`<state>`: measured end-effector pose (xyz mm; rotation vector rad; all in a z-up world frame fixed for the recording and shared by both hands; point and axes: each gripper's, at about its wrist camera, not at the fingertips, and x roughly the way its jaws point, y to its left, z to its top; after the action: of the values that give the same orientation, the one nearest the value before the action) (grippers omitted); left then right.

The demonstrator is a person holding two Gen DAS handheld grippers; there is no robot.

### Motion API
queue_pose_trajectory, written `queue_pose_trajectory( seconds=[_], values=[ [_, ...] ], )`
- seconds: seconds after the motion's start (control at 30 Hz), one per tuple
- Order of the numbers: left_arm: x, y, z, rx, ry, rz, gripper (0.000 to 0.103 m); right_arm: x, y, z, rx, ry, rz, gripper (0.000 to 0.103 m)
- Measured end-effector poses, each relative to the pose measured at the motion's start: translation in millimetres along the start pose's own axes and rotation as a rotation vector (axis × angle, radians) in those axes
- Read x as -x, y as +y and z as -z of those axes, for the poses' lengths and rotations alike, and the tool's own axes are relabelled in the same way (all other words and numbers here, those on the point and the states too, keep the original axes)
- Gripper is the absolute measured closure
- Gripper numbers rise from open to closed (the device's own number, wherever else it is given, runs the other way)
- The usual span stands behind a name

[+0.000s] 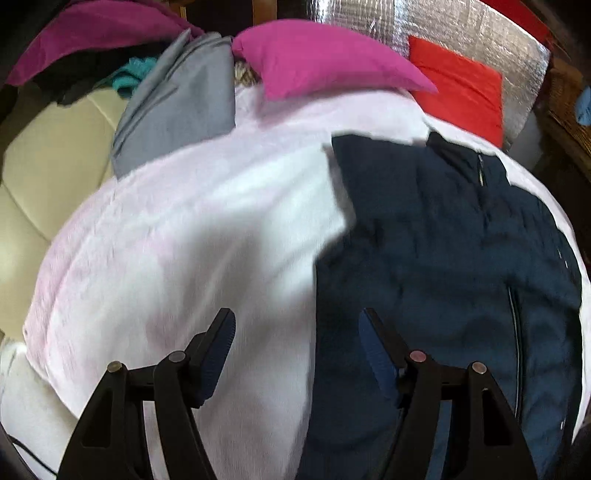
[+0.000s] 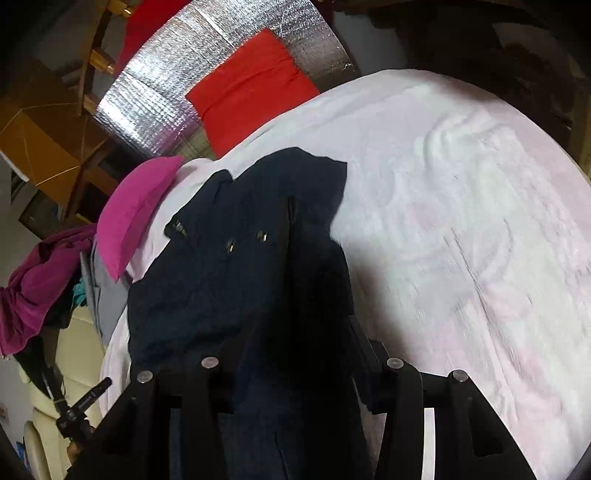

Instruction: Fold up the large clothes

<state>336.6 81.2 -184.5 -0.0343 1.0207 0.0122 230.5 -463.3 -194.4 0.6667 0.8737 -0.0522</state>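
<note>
A dark navy jacket (image 1: 443, 240) with a zip lies spread on a white-and-pink blanket (image 1: 184, 240). In the left wrist view my left gripper (image 1: 297, 325) hovers over the jacket's left edge, open, with nothing between its blue pads. In the right wrist view the jacket (image 2: 221, 277) runs from the blanket (image 2: 461, 221) up between the fingers of my right gripper (image 2: 295, 325). Dark cloth fills the gap and hides the pads and fingertips, so I cannot tell whether they press on it.
A pink pillow (image 1: 314, 55) and a grey garment (image 1: 177, 107) lie at the blanket's far edge. Behind them are a red cushion (image 1: 461, 88) on silver foil (image 1: 461, 29). A cream sofa (image 1: 48, 158) with a purple garment (image 1: 92, 33) stands left; a wicker basket (image 1: 565, 99) stands right.
</note>
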Motion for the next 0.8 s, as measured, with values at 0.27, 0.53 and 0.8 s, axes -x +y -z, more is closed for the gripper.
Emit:
queue_pose_trajectory(
  seconds=[0.27,0.53,0.8],
  values=[
    [29.0,7.6,79.3,-0.01,0.076,0.076,0.033,52.0,-24.0,59.8,-0.003,0.036,-0.032,0.049],
    [39.8,14.2,124.6,0.027,0.194,0.172,0.033,82.6,-44.3,103.8,-0.015,0.076,-0.048,0.042],
    [39.7,25.7,138.4,0.109,0.307,0.175,0.031,75.3,-60.4,127.7,-0.057,0.138,-0.054,0.04]
  ],
)
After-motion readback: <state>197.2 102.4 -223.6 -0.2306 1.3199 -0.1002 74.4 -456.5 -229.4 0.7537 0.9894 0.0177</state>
